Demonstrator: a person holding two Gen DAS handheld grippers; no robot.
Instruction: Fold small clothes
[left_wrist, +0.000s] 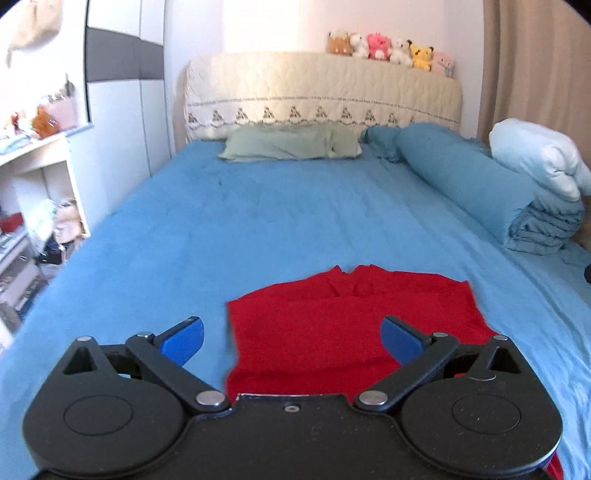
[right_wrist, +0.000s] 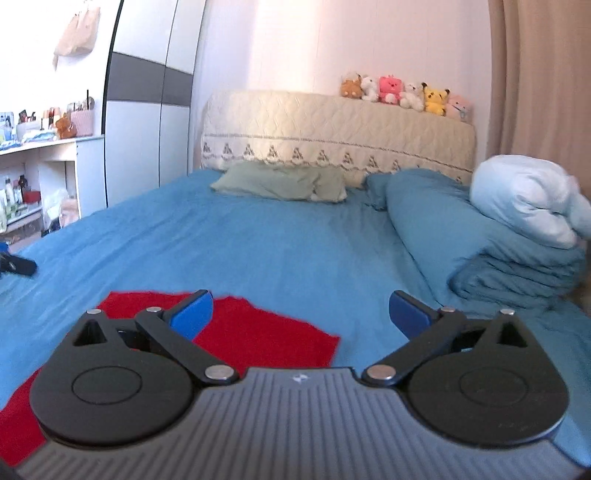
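A small red garment (left_wrist: 343, 325) lies flat on the blue bed sheet (left_wrist: 258, 221) near the foot of the bed, with a wrinkled far edge. My left gripper (left_wrist: 291, 341) is open and empty, held above the garment's near left part. In the right wrist view the garment (right_wrist: 258, 332) lies at the lower left. My right gripper (right_wrist: 301, 314) is open and empty, above the garment's right edge and the sheet (right_wrist: 295, 251). The other gripper's tip (right_wrist: 16, 264) shows at the far left edge.
A green pillow (left_wrist: 291, 144) lies at the headboard (left_wrist: 321, 92), with several plush toys (left_wrist: 391, 48) on top. Rolled blue bedding (left_wrist: 480, 184) with a pale quilt (left_wrist: 535, 155) lies along the right side. Shelves (left_wrist: 33, 206) and a wardrobe stand left; a curtain hangs right.
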